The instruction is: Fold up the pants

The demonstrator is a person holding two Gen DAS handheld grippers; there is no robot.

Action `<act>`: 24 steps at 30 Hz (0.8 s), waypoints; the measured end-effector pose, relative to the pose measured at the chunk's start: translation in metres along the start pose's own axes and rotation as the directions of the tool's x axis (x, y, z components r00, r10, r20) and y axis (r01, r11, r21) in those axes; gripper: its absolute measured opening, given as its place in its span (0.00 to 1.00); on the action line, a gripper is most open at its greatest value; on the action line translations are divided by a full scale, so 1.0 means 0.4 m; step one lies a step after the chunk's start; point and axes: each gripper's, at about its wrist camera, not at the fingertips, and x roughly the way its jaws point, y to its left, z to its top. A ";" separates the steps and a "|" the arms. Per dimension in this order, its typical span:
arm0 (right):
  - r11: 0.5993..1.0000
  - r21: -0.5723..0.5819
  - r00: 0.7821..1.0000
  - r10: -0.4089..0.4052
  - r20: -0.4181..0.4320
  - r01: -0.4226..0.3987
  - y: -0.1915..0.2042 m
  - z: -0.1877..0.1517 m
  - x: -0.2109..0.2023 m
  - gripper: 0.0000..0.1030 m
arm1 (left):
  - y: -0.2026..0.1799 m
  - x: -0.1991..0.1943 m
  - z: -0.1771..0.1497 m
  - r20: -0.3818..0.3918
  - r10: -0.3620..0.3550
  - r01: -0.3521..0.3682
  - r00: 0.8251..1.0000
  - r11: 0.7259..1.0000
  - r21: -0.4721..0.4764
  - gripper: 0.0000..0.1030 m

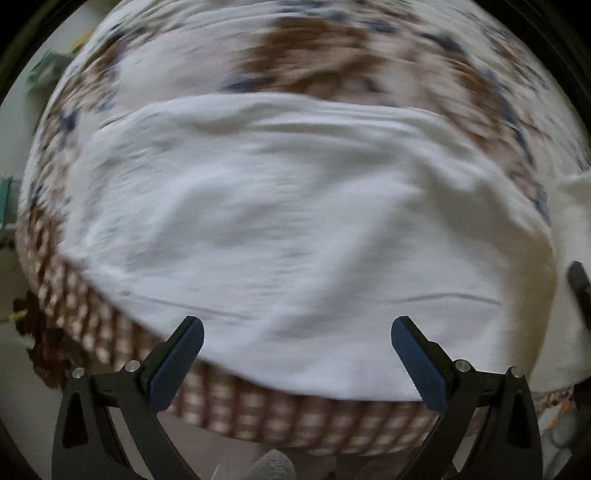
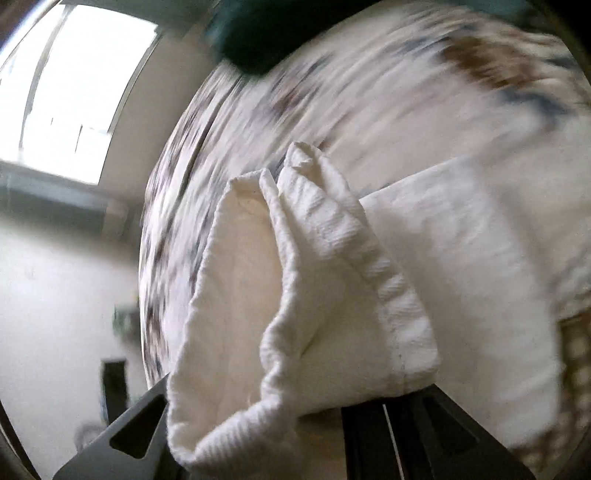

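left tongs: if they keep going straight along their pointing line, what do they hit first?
Most likely the white pants. The left tongs stand open and empty, aimed at the cloth spread over the patterned bedspread. Nothing else shows in the line, though blur makes depth uncertain.

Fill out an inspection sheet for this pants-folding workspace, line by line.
Surface: bed cover, white with brown and blue print and a brown checked border; the view is motion-blurred.
Job's things: white pants spread on the cover; one bunched, hemmed end is lifted at the right gripper.
Clutter: a dark green soft thing at the top of the bed, too blurred to name.
Grippers: left gripper open above the pants, holding nothing; right gripper shut on the pants.
Cables: nothing seen.
Surroundings: bright window, pale wall, floor beside the bed.
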 end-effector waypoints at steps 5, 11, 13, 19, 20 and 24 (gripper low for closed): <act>0.972 -0.229 0.976 -0.095 -0.197 0.049 0.155 -0.137 0.230 0.11 | 0.171 0.023 0.035 -0.007 0.007 -0.008 1.000 0.993 -0.121 1.00; 0.984 -0.178 0.924 -0.083 -0.374 0.017 0.170 -0.153 0.277 0.82 | 0.244 0.005 0.097 0.014 -0.085 0.086 0.996 0.988 -0.126 1.00; 0.983 -0.172 0.925 -0.012 -0.379 -0.058 0.182 -0.135 0.215 0.84 | 0.216 -0.006 0.127 0.014 -0.177 0.177 0.984 0.977 -0.121 1.00; 0.983 -0.166 0.928 -0.128 -0.351 0.073 0.113 -0.040 0.100 0.84 | 0.083 0.018 0.170 -0.041 -0.358 0.354 0.933 0.932 -0.080 1.00; 0.980 -0.159 0.921 -0.171 -0.350 0.122 0.086 -0.030 0.095 0.84 | 0.047 0.026 0.158 -0.066 -0.391 0.385 0.918 0.919 -0.088 1.00; 0.982 -0.038 0.918 -0.186 -0.350 0.184 -0.017 0.003 0.087 0.84 | -0.045 0.009 0.083 -0.099 -0.461 0.450 0.882 0.886 -0.111 1.00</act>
